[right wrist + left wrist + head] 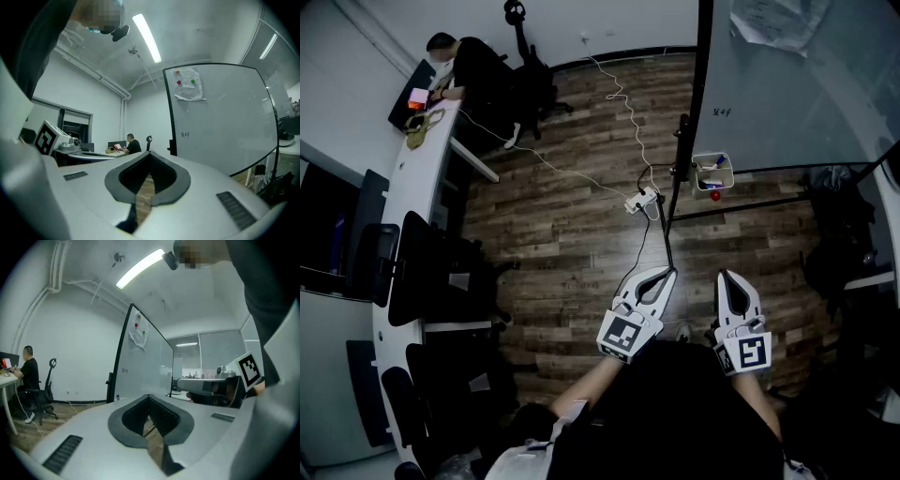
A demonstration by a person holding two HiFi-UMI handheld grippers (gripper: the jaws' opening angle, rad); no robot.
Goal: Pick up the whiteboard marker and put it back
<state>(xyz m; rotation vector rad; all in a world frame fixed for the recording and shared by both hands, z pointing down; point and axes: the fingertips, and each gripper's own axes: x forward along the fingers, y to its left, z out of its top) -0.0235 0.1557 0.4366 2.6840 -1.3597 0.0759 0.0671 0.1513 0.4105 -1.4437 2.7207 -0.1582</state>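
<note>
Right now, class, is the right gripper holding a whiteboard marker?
No: the right gripper is shut with nothing between its jaws, well short of the marker tray.

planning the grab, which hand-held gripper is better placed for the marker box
Right, probably: the right hand-held gripper lines up almost straight with the marker box; the left hand-held gripper sits further aside. Both shut, empty.

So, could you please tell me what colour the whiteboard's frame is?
Black. The whiteboard's frame shows best in the right gripper view, running down the board's left edge.
</note>
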